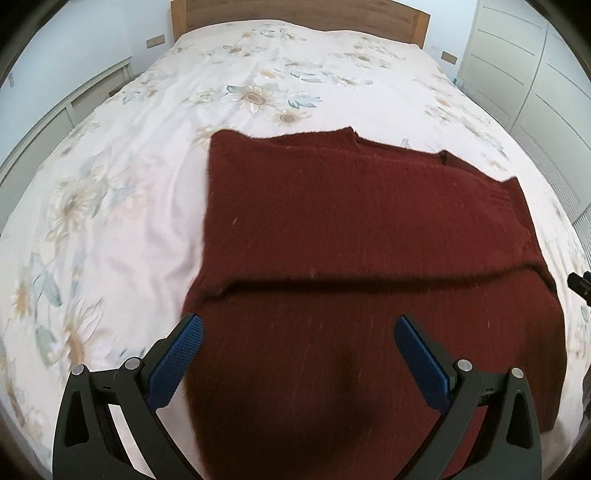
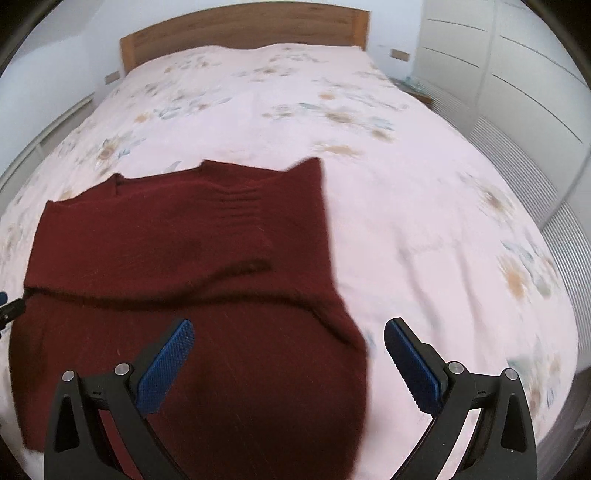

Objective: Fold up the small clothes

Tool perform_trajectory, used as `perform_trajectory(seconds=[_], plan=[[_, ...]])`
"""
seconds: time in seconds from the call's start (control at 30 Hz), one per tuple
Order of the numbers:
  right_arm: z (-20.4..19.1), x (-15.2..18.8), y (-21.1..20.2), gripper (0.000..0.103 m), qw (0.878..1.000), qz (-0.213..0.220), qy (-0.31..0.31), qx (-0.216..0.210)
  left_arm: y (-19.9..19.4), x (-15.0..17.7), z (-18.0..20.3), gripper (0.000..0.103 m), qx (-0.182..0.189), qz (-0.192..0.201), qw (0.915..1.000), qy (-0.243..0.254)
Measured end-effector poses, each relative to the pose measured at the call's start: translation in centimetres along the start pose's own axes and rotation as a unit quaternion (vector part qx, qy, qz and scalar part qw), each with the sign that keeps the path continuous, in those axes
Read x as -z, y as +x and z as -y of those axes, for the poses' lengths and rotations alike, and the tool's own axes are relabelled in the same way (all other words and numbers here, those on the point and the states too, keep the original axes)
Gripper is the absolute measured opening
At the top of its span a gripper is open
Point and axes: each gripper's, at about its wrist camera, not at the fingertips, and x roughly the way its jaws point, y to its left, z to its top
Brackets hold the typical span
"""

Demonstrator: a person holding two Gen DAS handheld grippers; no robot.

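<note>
A dark red knitted sweater (image 1: 351, 221) lies flat on the bed, its sides folded in over the body, and a fold edge crosses it from left to right. The same sweater (image 2: 177, 240) fills the left half of the right wrist view. My left gripper (image 1: 299, 332) hovers open above the sweater's near left part, nothing between its blue pads. My right gripper (image 2: 290, 338) hovers open over the sweater's near right edge, empty too. The tip of the other gripper shows at the edge of each view.
The bed (image 1: 147, 166) carries a pale pink floral sheet (image 2: 424, 203) with wide bare cloth left and right of the sweater. A wooden headboard (image 1: 295, 14) stands at the far end. White wardrobes (image 2: 498, 74) line the right side.
</note>
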Motion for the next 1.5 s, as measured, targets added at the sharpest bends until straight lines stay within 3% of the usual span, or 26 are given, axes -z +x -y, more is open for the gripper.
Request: perform_trajectory(seconds=[0.17, 0.43, 0.63, 0.77, 0.97, 1.03, 1.1, 1.17, 1.2, 1.23, 1.27, 1.37, 1.5], plan=[[3.2, 4.1, -2.0, 0.103, 0.999, -0.021, 0.024, 0.006, -2.0, 2.1, -1.0, 0.102, -0.02, -0.007, 0.9998, -0.007], [4.5, 8.1, -2.6, 0.103, 0.998, -0.058, 0.023, 0.0, -4.0, 5.3, -2.7, 0.102, -0.02, -0.033, 0.9989, -0.024], [3.0, 10.1, -0.7, 0.103, 0.994, -0.108, 0.006, -0.03, -3.4, 9.1, -2.5, 0.102, -0.015, -0.081, 0.9964, -0.018], [2.0, 11.8, 0.7, 0.102, 0.987, -0.157, -0.013, -0.021, -2.4, 12.0, -2.0, 0.102, -0.005, -0.122, 0.9925, -0.011], [1.7, 13.0, 1.2, 0.083, 0.981, -0.188, -0.006, -0.043, -1.6, 13.8, -0.5, 0.101, -0.002, -0.149, 0.9887, 0.012], [1.6, 13.1, 1.2, 0.071, 0.98, -0.191, -0.004, -0.047, -1.5, 13.8, 0.2, 0.087, 0.0, -0.157, 0.9873, 0.022], [1.6, 13.0, 1.1, 0.046, 0.979, -0.196, -0.003, -0.05, -1.5, 13.7, 0.9, 0.072, 0.011, -0.163, 0.9862, 0.028], [1.4, 12.8, 0.9, 0.03, 0.977, -0.201, -0.011, -0.064, -1.5, 13.7, 2.0, 0.056, 0.024, -0.167, 0.9847, 0.042], [1.3, 12.8, 0.8, 0.018, 0.976, -0.203, -0.011, -0.076, -1.6, 13.7, 2.5, 0.041, 0.032, -0.17, 0.9836, 0.05], [1.4, 12.6, 0.7, 0.015, 0.974, -0.206, -0.011, -0.089, -1.7, 13.5, 3.2, 0.02, 0.041, -0.172, 0.9826, 0.057], [1.3, 12.5, 0.6, 0.013, 0.973, -0.207, -0.015, -0.095, -1.9, 13.4, 3.6, 0.012, 0.051, -0.173, 0.9816, 0.061], [1.3, 11.7, -0.2, 0.011, 0.974, -0.196, -0.023, -0.109, -2.6, 12.6, 4.4, 0.01, 0.056, -0.173, 0.9807, 0.071], [2.1, 9.4, -2.2, 0.011, 0.979, -0.157, -0.013, -0.131, -4.3, 10.1, 4.9, 0.009, 0.075, -0.144, 0.9847, 0.062]])
